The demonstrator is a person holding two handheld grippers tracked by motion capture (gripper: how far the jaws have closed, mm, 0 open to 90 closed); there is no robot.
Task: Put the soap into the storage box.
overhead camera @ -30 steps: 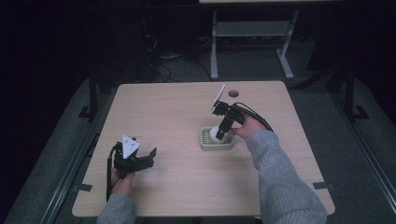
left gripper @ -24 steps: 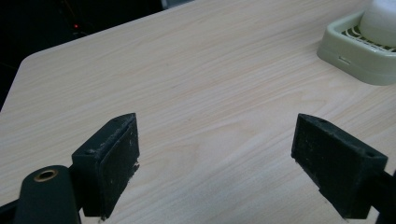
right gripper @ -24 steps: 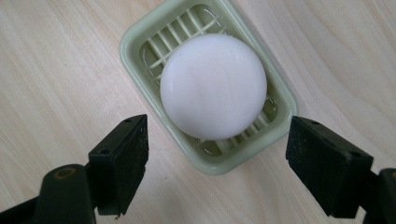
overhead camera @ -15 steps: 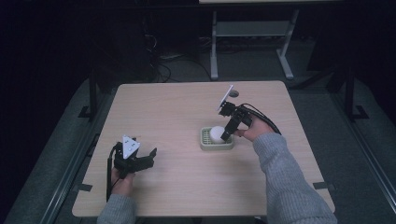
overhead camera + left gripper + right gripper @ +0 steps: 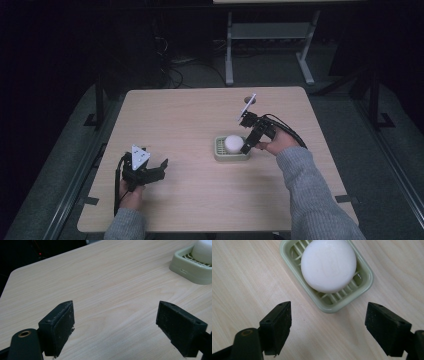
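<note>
The worktop (image 5: 190,120) is the biggest thing in front of me, pale wood grain and bare apart from one small cluster right of centre. There a pale green soap dish (image 5: 231,149) sits flat on the wood, and a round white bar of soap (image 5: 233,143) lies on its slatted floor, taking up most of the tray.

My right gripper (image 5: 246,148) hangs just beside the dish's right end, tilted down towards it. In the right gripper view its jaws are spread wide with nothing between them, the dish (image 5: 364,282) and soap (image 5: 328,265) lying just ahead of the tips. My left gripper (image 5: 156,170) rests low near the front left of the worktop, well apart from the dish, jaws also spread and holding nothing; in its own view the dish (image 5: 190,271) sits off at the upper right.

I judge the main risk to be the soap itself: smooth and domed, it could squirt out of a squeeze taken too high. The dish looks light, so a jaw catching its rim could shove or tip it, and nothing is steadying it while my left gripper is so far away.
</note>
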